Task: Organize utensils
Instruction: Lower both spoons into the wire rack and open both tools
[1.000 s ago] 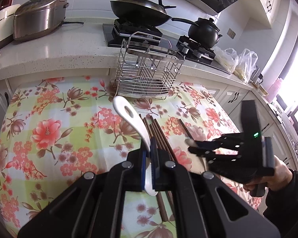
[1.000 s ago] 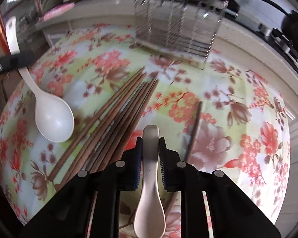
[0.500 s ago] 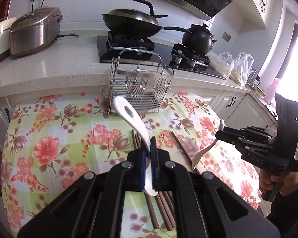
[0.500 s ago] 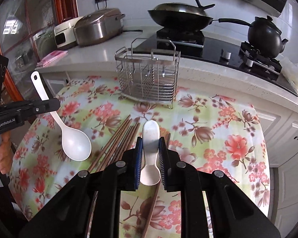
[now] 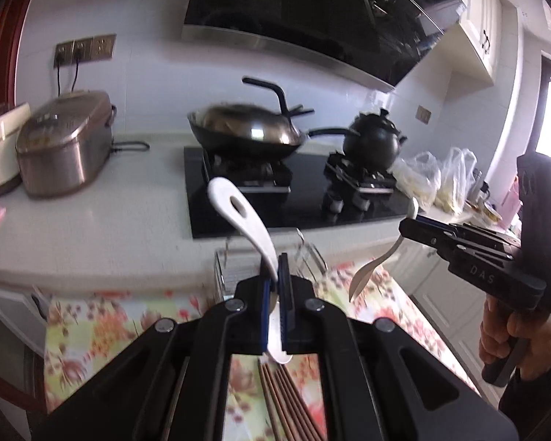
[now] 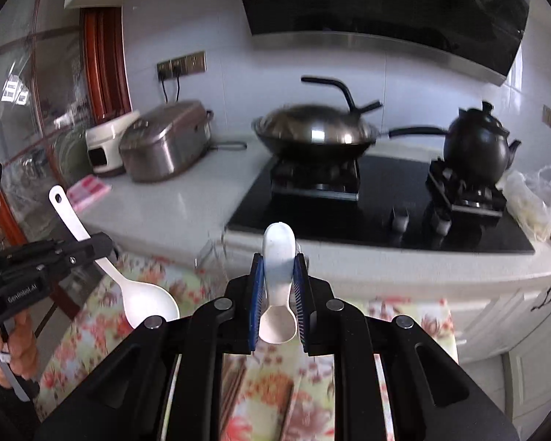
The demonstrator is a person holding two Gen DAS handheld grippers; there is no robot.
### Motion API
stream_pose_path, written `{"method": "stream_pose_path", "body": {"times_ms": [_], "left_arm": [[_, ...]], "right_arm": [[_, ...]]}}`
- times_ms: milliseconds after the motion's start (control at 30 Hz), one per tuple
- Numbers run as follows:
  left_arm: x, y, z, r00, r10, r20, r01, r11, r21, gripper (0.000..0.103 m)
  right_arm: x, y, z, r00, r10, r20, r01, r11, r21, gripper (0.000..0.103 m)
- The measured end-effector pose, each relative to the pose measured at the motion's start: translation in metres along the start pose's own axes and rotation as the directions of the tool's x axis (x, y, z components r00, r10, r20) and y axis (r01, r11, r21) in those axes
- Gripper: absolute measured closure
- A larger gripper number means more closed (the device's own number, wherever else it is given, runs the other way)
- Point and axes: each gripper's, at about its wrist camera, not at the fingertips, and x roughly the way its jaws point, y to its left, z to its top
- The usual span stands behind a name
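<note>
My left gripper point(image 5: 274, 279) is shut on a long white ladle spoon point(image 5: 238, 217), handle up, bowl below the pads. It also shows in the right wrist view point(image 6: 143, 297), held by the left gripper point(image 6: 99, 248). My right gripper point(image 6: 279, 279) is shut on a short cream soup spoon point(image 6: 279, 257), which shows in the left wrist view point(image 5: 371, 275) hanging from the right gripper point(image 5: 409, 228). The wire utensil rack point(image 5: 308, 257) is mostly hidden behind my left fingers. Brown chopsticks point(image 5: 286, 400) lie on the floral tablecloth point(image 5: 103, 334).
Behind the table a white counter point(image 5: 103, 220) carries a rice cooker point(image 5: 66, 143), a black hob with a wok point(image 5: 246, 132) and a black kettle point(image 5: 373, 143), and plastic bags point(image 5: 437, 180). White cabinets point(image 6: 525, 330) stand at the right.
Both grippers have risen and tilted upward with their spoons. The table and rack have dropped to the bottom of both views, and the stove wall now fills them.
</note>
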Motion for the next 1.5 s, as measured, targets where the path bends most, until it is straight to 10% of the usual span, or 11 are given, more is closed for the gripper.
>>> {"method": "stream_pose_path", "body": {"times_ms": [333, 933, 1133, 1267, 1500], "left_arm": [[0.079, 0.013, 0.053, 0.993, 0.12, 0.02, -0.121, 0.993, 0.004, 0.099], [0.175, 0.026, -0.022, 0.982, 0.112, -0.154, -0.12, 0.992, -0.041, 0.099], [0.176, 0.03, -0.029, 0.978, 0.118, -0.17, -0.127, 0.991, -0.042, 0.082], [0.161, 0.034, -0.026, 0.981, 0.132, -0.143, -0.141, 0.988, -0.056, 0.061], [0.124, 0.046, -0.024, 0.985, 0.141, -0.1, -0.15, 0.985, -0.084, 0.061]], "right_arm": [[0.089, -0.008, 0.034, 1.0, 0.013, -0.008, -0.012, 0.997, 0.07, 0.086], [0.164, -0.024, -0.035, 0.985, 0.043, -0.167, -0.017, 0.988, 0.154, 0.085], [0.165, -0.028, -0.043, 0.982, 0.042, -0.185, -0.013, 0.987, 0.157, 0.084], [0.161, -0.034, -0.042, 0.985, 0.01, -0.171, 0.016, 0.988, 0.151, 0.045], [0.129, -0.048, -0.047, 0.993, -0.03, -0.113, 0.05, 0.982, 0.181, 0.042]]}}
